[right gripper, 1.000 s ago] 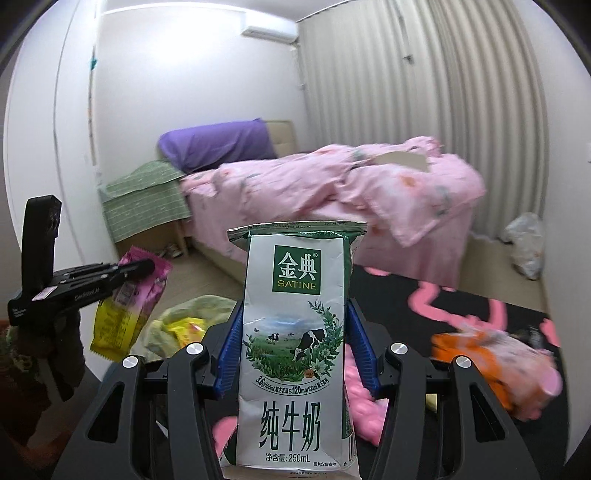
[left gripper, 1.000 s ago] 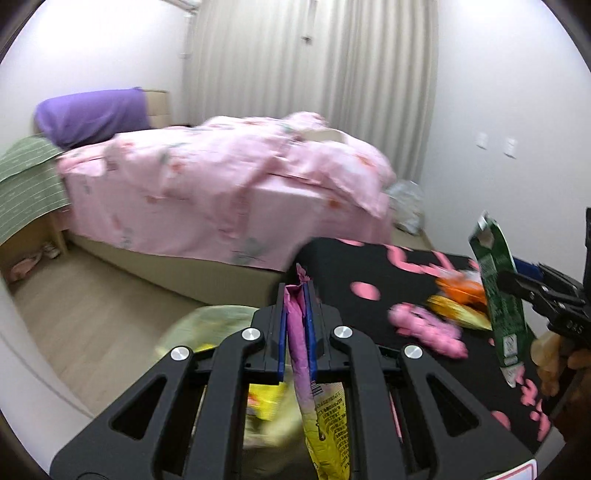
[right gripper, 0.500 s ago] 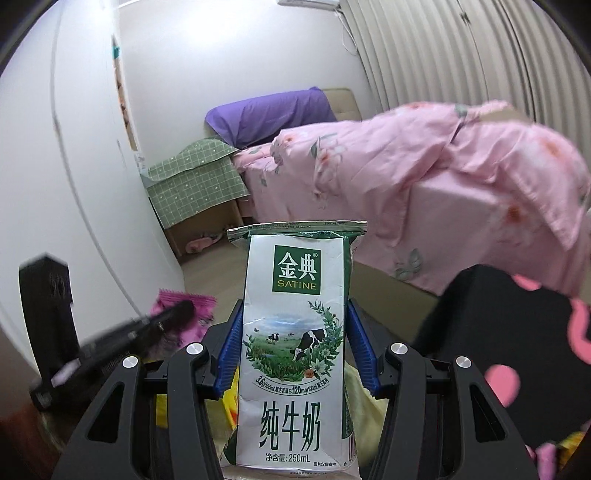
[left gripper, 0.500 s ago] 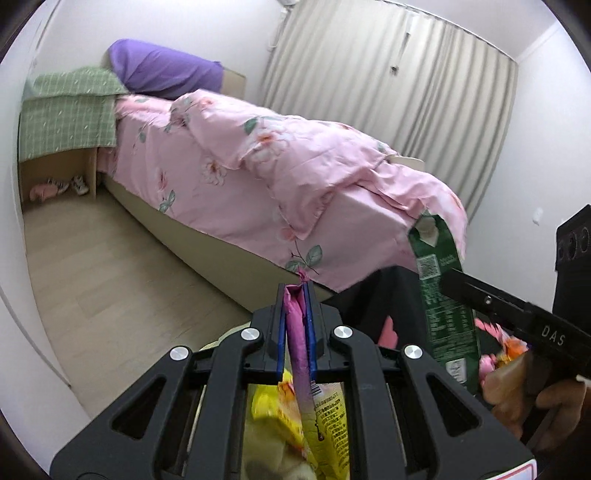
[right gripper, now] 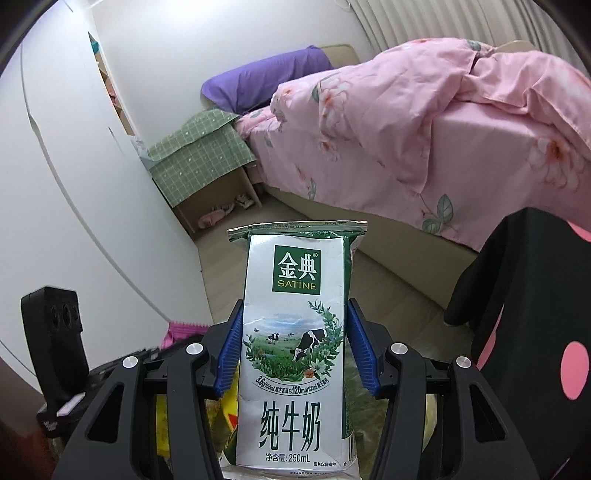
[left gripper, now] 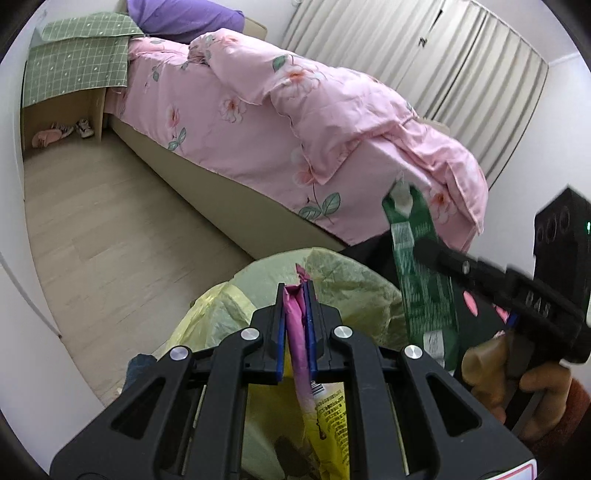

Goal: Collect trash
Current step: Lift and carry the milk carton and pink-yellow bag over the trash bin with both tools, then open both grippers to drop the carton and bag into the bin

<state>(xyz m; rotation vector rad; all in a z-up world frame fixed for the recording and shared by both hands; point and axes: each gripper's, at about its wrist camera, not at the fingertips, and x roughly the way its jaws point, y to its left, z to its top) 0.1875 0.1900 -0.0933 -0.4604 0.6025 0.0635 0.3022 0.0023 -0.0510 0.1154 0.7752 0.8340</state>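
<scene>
The left gripper (left gripper: 295, 314) has its two blue-padded fingers (left gripper: 280, 332) pressed narrow on the top edge of a flat pink and yellow snack wrapper (left gripper: 306, 373), and the wrapper hangs down from them over the open mouth of a pale yellow-green thin plastic trash bag (left gripper: 351, 288). The bag stands on the light wooden floor (left gripper: 110, 240) just beside the edge of a black cloth with pink spots (right gripper: 535, 332); inside it some yellow packaging is visible, but I cannot tell what it is. The right gripper (right gripper: 293, 350) holds a flattened white and green milk carton (right gripper: 295, 343) between its blue ribbed pads (right gripper: 360, 350) — the printed front with a cow picture faces the right wrist camera, and the carton stands upright in the grip. In the left wrist view the same carton (left gripper: 421, 280) appears from its green side, tilted a little, above the right rim of the bag, and a hand (left gripper: 517, 376) grips the handle of this gripper. Behind all this stands a bed with a pink flowered quilt (left gripper: 295, 122) and a purple pillow (left gripper: 184, 16), and at its head a low wooden bedside table under a green checked cloth (left gripper: 77, 59) — some shoes lie on the floor under it.
</scene>
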